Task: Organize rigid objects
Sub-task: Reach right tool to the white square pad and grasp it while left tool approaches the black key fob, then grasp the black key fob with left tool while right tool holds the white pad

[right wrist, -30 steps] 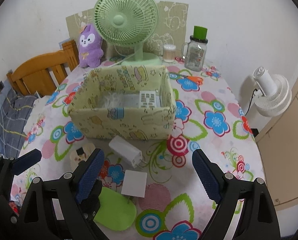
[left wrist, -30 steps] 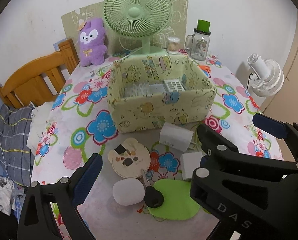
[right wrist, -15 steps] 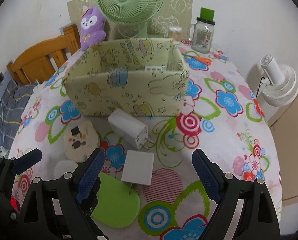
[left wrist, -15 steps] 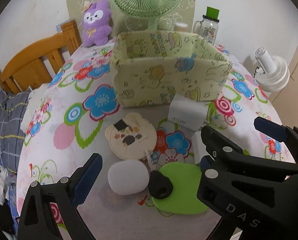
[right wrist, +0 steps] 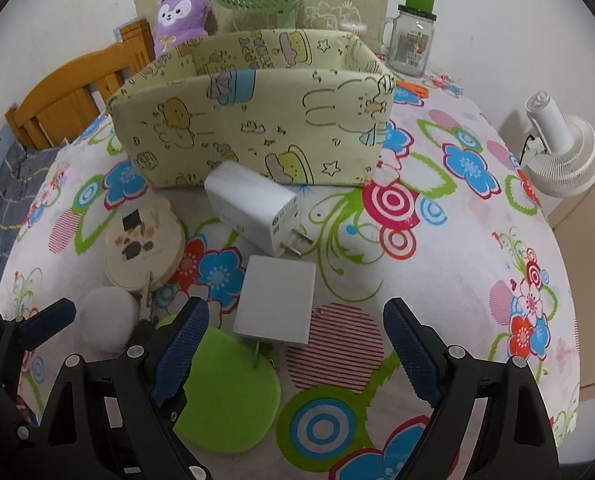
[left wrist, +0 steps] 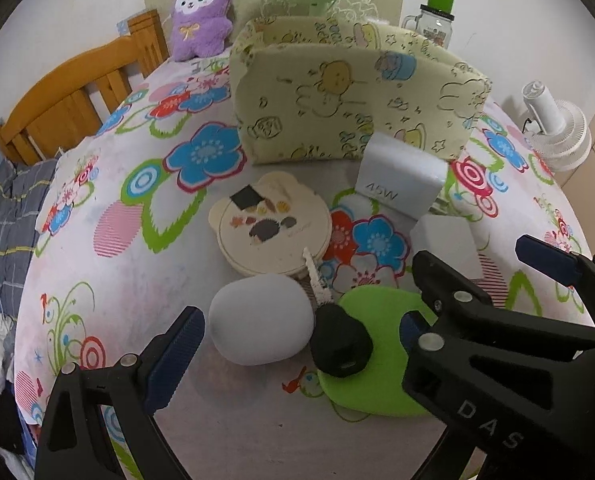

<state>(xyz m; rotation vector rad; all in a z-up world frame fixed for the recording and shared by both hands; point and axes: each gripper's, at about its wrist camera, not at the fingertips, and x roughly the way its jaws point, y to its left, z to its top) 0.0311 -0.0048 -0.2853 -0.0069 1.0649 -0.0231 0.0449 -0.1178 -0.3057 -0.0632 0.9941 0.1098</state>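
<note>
From the left wrist camera, the left gripper [left wrist: 301,334] hangs spread wide and empty over a white egg-shaped case [left wrist: 260,319] and a black key [left wrist: 339,338] lying on a green disc [left wrist: 381,344]; closing here could catch the key along with the case and knock one loose. From the right wrist camera, the right gripper [right wrist: 295,354] is likewise released and empty, with a flat white charger [right wrist: 275,304] just ahead, a bigger plug [right wrist: 253,206] beyond, and the cloth bin [right wrist: 253,116] behind; the charger's prong rests on the disc, so a low grasp might drag the disc too.
</note>
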